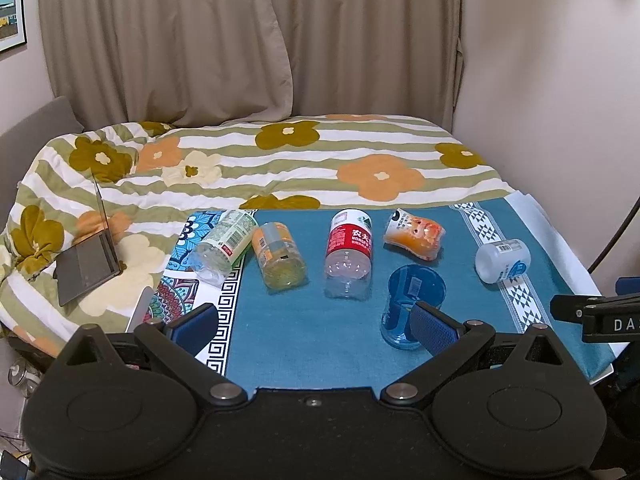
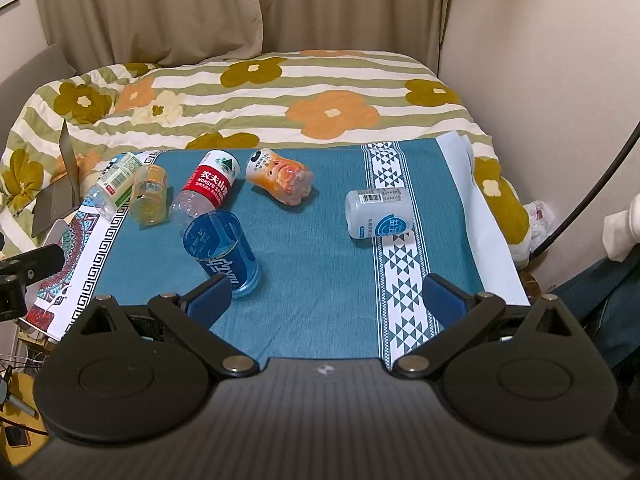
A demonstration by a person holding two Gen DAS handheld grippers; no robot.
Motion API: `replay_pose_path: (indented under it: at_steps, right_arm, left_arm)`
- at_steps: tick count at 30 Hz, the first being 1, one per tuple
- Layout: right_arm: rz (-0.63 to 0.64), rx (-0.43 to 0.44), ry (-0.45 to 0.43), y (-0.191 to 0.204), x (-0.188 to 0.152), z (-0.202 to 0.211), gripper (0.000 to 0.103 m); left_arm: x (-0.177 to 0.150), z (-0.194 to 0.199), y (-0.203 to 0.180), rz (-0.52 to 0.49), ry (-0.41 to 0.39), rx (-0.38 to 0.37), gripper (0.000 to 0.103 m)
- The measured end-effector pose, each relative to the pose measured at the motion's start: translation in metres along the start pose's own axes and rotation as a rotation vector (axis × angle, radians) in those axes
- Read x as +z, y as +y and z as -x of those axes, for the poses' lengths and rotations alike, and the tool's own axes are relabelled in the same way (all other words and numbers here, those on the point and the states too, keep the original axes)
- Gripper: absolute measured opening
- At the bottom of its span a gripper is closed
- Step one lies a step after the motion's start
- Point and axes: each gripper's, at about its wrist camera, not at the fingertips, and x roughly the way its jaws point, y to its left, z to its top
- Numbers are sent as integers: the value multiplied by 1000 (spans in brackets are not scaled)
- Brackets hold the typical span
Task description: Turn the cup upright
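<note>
A clear blue cup (image 1: 412,304) stands on the teal tablecloth (image 1: 304,336) near the front; in the right wrist view (image 2: 222,250) its wider end faces up and it leans slightly. My left gripper (image 1: 314,326) is open and empty, its right finger (image 1: 434,330) just in front of the cup. My right gripper (image 2: 328,302) is open and empty, its left finger (image 2: 210,300) close beside the cup's lower end.
Several bottles lie on their sides behind the cup: a green-label one (image 1: 224,246), a yellow one (image 1: 280,258), a red-label one (image 1: 348,256), an orange one (image 1: 414,234) and a white one (image 1: 502,260). A laptop (image 1: 90,258) sits on the floral quilt at the left.
</note>
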Motion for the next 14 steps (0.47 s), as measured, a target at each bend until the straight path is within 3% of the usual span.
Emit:
replay_pose_path:
  at_steps: [14]
  right_arm:
    - [9, 27, -8, 1, 1, -5, 103]
  left_arm:
    - [7, -5, -3, -16, -14, 31, 103]
